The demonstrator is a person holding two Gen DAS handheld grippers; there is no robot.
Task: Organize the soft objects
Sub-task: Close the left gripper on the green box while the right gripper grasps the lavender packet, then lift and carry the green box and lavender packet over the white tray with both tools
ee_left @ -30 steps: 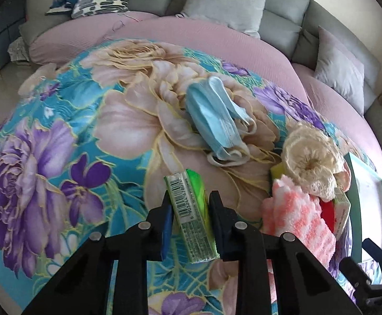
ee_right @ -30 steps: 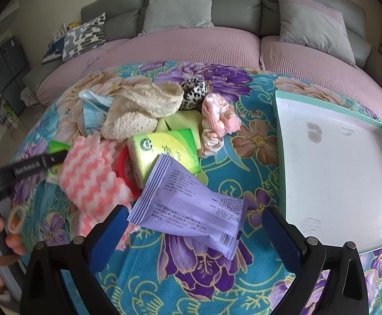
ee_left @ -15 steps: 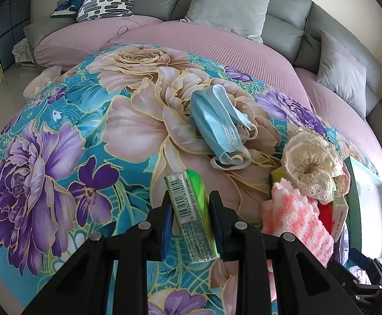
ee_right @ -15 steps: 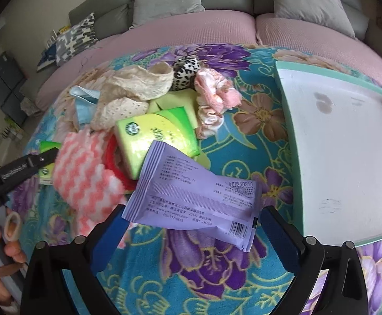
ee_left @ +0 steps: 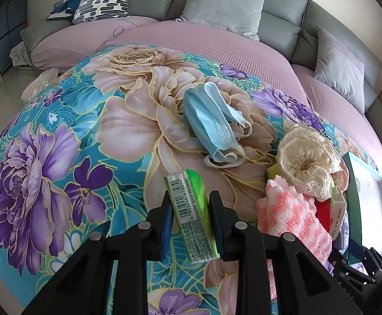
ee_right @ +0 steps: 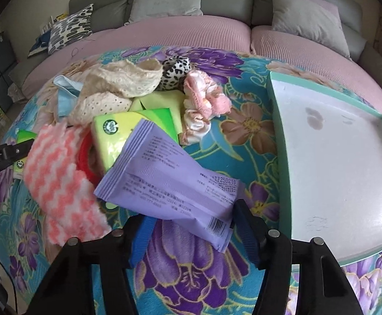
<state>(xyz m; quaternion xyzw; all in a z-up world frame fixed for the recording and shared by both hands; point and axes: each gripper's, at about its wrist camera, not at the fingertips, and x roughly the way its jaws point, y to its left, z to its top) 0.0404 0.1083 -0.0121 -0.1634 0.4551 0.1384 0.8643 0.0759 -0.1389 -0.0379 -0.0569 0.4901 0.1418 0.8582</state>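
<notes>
Left claw (ee_left: 189,210) is pinching a green tissue pack (ee_left: 191,212); right claw (ee_right: 191,233) is closing around the purple wipes packet's (ee_right: 170,173) near end.

Bright, even daylight in both wrist views, soft and without hard shadows. Mild sheen on the purple packet (ee_right: 170,181) and on the pale floor of the tray (ee_right: 333,162). Strong fisheye bending toward the borders, with dark corners beyond the round field. Sharp in the middle; slightly soft on the sofa (ee_left: 238,26) at the back and on the nearest black gripper parts.
</notes>
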